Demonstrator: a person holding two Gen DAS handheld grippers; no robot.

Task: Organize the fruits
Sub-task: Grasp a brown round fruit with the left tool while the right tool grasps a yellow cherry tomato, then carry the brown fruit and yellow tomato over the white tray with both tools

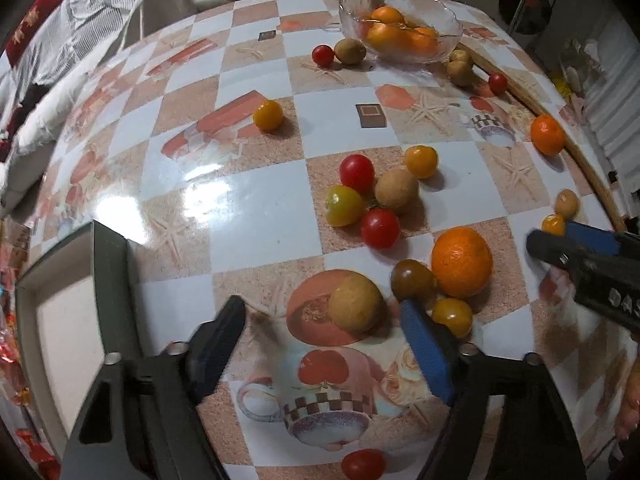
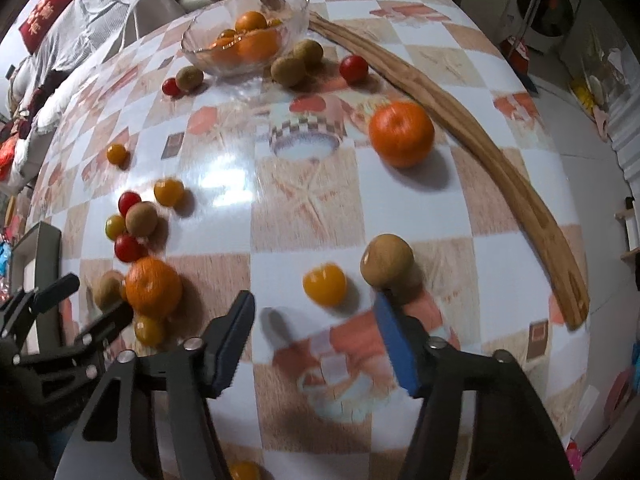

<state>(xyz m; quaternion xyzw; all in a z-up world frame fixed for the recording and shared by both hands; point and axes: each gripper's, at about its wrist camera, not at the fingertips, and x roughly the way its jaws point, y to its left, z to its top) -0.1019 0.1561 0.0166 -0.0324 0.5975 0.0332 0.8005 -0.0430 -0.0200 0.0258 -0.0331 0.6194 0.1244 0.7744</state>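
Observation:
In the left wrist view my left gripper (image 1: 320, 312) points down at the table, jaws apart. A brown kiwi (image 1: 355, 302) lies between its fingers, close to the blue right pad (image 1: 424, 344), and neither pad presses it. An orange (image 1: 462, 262) and small tomatoes sit just right of it. My right gripper (image 2: 314, 300) is open too. A yellow tomato (image 2: 325, 283) lies loose at the gap between its fingertips, and another kiwi (image 2: 386, 266) rests by the right fingertip. A glass bowl (image 1: 448, 36) (image 2: 296, 4) holding oranges stands at the table's far side.
Red and yellow tomatoes, kiwis and oranges lie scattered over the checked tablecloth (image 1: 256, 200). A curved wooden strip (image 2: 460, 116) runs along the right edge. A grey tray (image 1: 108, 280) stands at the left edge. Bedding and clothes lie beyond the table.

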